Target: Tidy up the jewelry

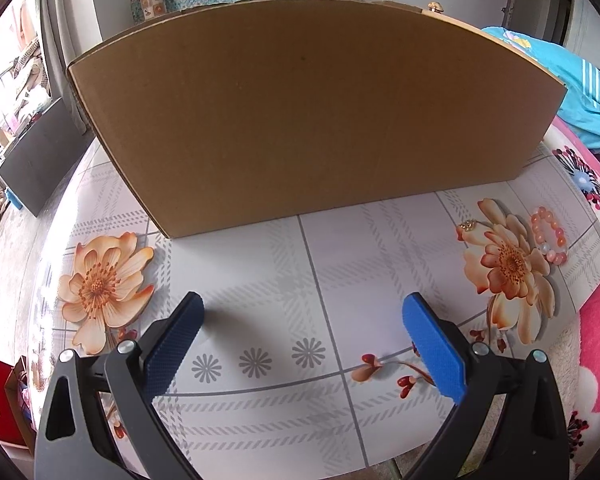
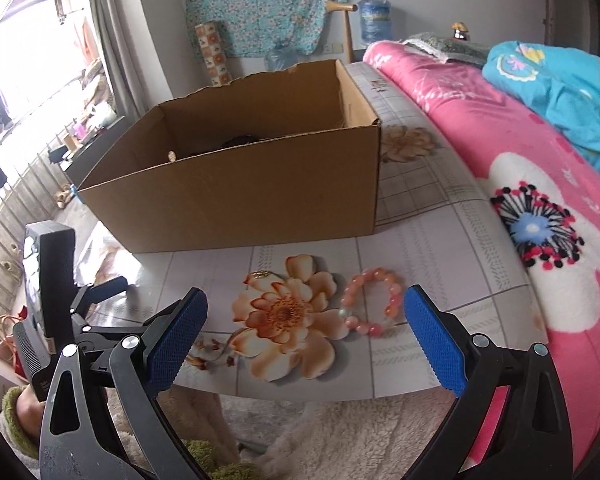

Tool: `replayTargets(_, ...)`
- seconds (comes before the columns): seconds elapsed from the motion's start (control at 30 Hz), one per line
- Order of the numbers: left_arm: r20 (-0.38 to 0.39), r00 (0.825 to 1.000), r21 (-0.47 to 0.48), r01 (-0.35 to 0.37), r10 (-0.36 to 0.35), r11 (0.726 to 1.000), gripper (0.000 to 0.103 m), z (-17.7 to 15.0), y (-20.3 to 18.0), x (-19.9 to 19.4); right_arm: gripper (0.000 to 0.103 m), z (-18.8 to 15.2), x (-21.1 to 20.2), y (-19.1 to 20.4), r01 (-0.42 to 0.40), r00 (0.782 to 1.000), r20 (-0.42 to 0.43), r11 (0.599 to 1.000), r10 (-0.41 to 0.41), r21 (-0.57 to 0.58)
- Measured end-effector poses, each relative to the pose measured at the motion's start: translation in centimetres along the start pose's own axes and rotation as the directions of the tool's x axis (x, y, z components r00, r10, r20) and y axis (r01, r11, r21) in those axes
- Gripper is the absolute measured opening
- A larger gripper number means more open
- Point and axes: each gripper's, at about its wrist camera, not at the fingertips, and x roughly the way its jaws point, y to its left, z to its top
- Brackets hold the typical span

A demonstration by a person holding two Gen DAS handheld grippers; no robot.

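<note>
Left wrist view: desk (image 1: pixel 260 264) with floral plaid covering; cardboard box (image 1: pixel 300 112) directly ahead, blocking the room beyond. Left claw (image 1: pixel 304 336) spread apart, empty. Pink bead bracelet (image 1: pixel 548 236) far right, beside small gold piece (image 1: pixel 468 224).

Right wrist view: right claw (image 2: pixel 306 332) spread apart, empty. Bracelet (image 2: pixel 374 304) just ahead, right of center, near printed flower (image 2: pixel 288 316). Open box (image 2: pixel 260 184) behind; pink blanket (image 2: pixel 540 208) right.

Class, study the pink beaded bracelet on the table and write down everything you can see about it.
The bracelet is a closed ring of round, glossy beads, mostly pink and orange-pink, with a few pale, translucent ones among them. It lies flat on the floral tablecloth, beside the printed orange flower and in front of the cardboard box. Nothing grips it; the right tongs are open on the near side of it.
</note>
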Motion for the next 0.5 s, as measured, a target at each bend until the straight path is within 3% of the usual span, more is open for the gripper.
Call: replayTargets(0.5, -0.009, 1.000, -0.007, -0.006, 0.006, 1.000, 0.097, 0.0, 0.0, -0.1, 0.072, -0.7, 1.4, -0.1, -0.019, 0.997, -0.079, 0.999, 0.017, -0.031)
